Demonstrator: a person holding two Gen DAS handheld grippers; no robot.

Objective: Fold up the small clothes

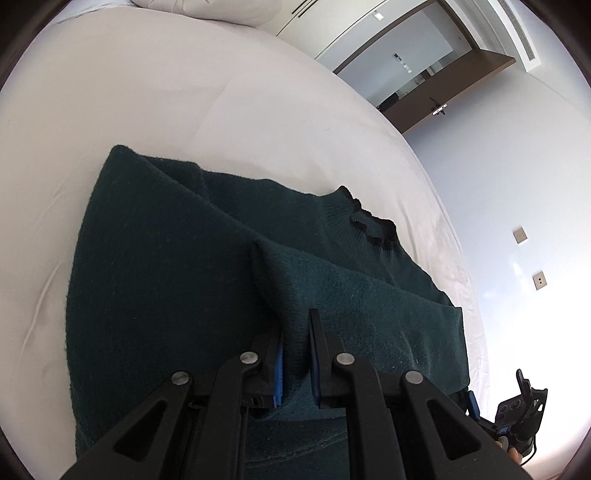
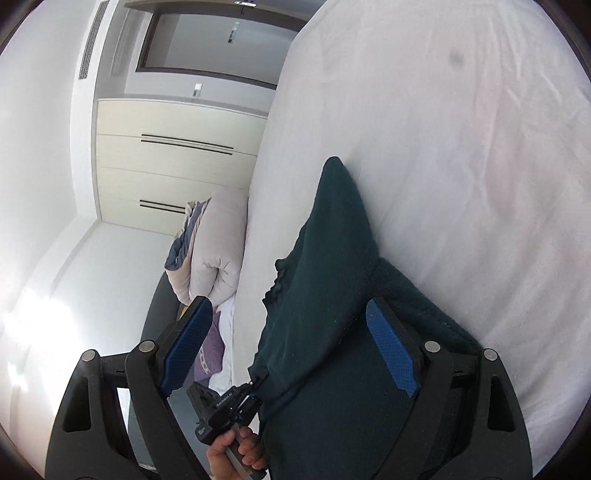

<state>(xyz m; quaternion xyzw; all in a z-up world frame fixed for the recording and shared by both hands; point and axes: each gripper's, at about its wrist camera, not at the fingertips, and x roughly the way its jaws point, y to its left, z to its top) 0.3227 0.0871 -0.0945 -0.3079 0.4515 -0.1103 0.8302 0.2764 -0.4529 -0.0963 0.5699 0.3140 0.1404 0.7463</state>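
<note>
A dark green knit sweater [image 1: 177, 288] lies on the white bed sheet [image 1: 147, 110], partly folded, its ribbed neck at the far right. My left gripper [image 1: 297, 354] is shut on a raised fold of the sweater's near edge. It also shows in the right wrist view [image 2: 255, 397], held by a hand and pinching the sweater's edge. My right gripper [image 2: 291, 350] is open, its blue pads [image 2: 391, 350] spread wide over the sweater [image 2: 332, 295], holding nothing. It shows small at the lower right of the left wrist view [image 1: 521, 402].
A white pillow [image 1: 207, 9] lies at the far end of the bed. Beside the bed are folded bedding [image 2: 210, 251], a purple item [image 2: 210, 354], cream wardrobe doors [image 2: 177, 166] and an open brown door [image 1: 458, 85].
</note>
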